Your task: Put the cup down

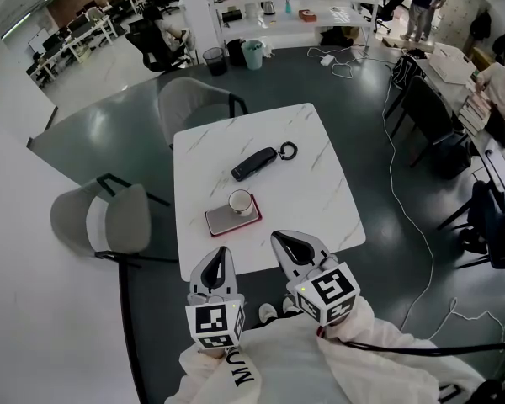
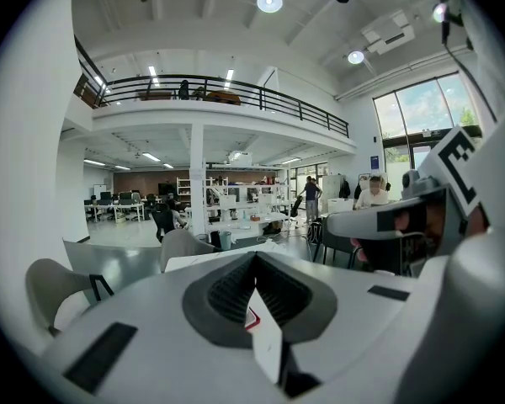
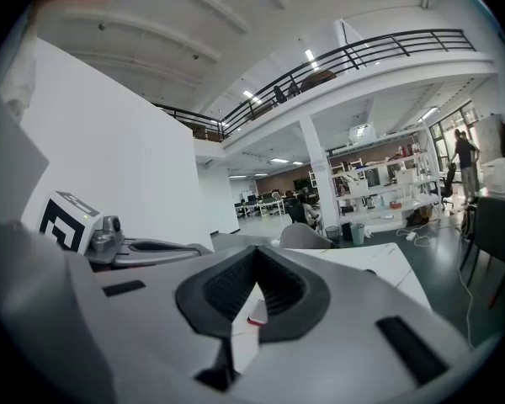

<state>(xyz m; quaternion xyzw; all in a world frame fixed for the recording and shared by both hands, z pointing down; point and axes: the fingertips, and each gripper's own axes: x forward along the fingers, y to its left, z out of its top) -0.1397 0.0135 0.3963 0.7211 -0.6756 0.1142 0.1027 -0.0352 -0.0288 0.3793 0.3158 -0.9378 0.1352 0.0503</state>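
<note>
A grey padded chair (image 1: 111,219) stands just beside the left edge of the white marble-patterned bench (image 1: 320,183). The left gripper (image 1: 223,252) hovers over the near edge of the bench; the left gripper view shows its fingers (image 2: 236,289) closed together with nothing between them. The white ceramic cup (image 1: 241,202) stands upright on a flat pink slab with a red edge (image 1: 223,222), at mid-bench, clear of both grippers. A black handheld device with a ring end (image 1: 254,163) lies beyond the cup. The right gripper (image 1: 279,239) hovers at the near edge; its fingers (image 3: 278,289) are closed and empty.
</note>
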